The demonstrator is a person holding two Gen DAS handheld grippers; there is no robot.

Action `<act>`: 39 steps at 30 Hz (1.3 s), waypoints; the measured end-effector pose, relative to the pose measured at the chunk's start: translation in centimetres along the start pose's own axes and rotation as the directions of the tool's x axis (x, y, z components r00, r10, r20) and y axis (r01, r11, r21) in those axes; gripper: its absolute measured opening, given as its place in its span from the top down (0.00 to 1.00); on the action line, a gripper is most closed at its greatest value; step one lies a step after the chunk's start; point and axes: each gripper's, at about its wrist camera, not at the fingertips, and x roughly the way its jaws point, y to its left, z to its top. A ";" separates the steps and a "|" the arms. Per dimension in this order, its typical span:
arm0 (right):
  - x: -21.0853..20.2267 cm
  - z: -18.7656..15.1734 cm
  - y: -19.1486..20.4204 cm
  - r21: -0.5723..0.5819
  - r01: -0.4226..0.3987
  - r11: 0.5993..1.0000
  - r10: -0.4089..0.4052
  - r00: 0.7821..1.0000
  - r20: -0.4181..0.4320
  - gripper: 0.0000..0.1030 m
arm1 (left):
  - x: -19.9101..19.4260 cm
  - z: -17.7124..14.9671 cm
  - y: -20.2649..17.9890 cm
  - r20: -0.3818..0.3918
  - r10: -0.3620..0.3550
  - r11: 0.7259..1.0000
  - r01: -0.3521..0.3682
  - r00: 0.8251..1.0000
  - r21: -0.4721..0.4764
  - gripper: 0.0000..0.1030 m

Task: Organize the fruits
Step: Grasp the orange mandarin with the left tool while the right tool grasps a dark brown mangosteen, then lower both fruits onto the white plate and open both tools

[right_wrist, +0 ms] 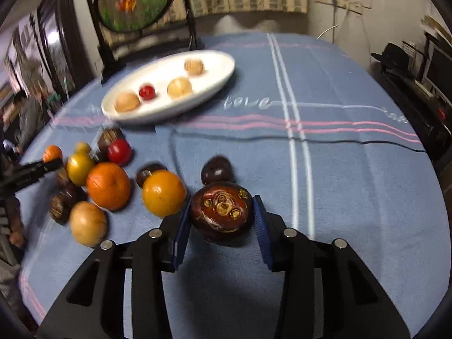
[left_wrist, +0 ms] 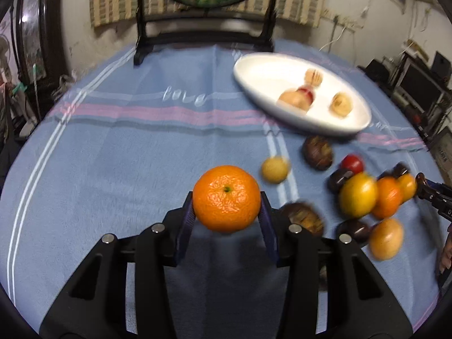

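The left gripper (left_wrist: 226,197) is clamped on an orange (left_wrist: 226,198) held clear of the blue cloth on the tabletop (left_wrist: 127,175); the right gripper (right_wrist: 221,214) has its blue pads against a dark brown carved fruit (right_wrist: 221,213), seemingly resting on the cloth. The pick-up step looks done for both, and next each piece needs carrying to the white dish (left_wrist: 254,70) and releasing into free space there. Motion blur leaves the dish's contents and the loose fruit pile (right_wrist: 108,185) hard to identify.

Both wrist views look steeply down, sharing the white dish (left_wrist: 364,118).
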 end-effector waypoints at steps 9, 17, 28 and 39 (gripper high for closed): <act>-2.5 11.7 2.8 0.018 -0.086 0.996 0.081 0.975 0.207 0.59 | 1.4 11.0 -4.8 0.099 -0.019 1.000 0.017 0.995 0.020 0.57; 8.8 16.5 4.2 0.043 -0.097 0.994 0.094 0.993 0.068 0.59 | 9.4 14.3 -5.4 0.010 0.037 0.999 -0.037 0.999 0.018 0.57; 14.0 18.1 3.1 0.049 -0.071 0.996 0.072 0.997 -0.029 0.46 | 13.7 14.7 -5.0 -0.069 -0.011 0.999 0.013 0.998 0.032 0.45; 1.1 17.8 5.2 0.014 -0.205 0.979 0.196 0.953 0.230 0.33 | 5.5 14.4 -4.2 0.108 0.023 1.000 -0.024 0.994 0.012 0.13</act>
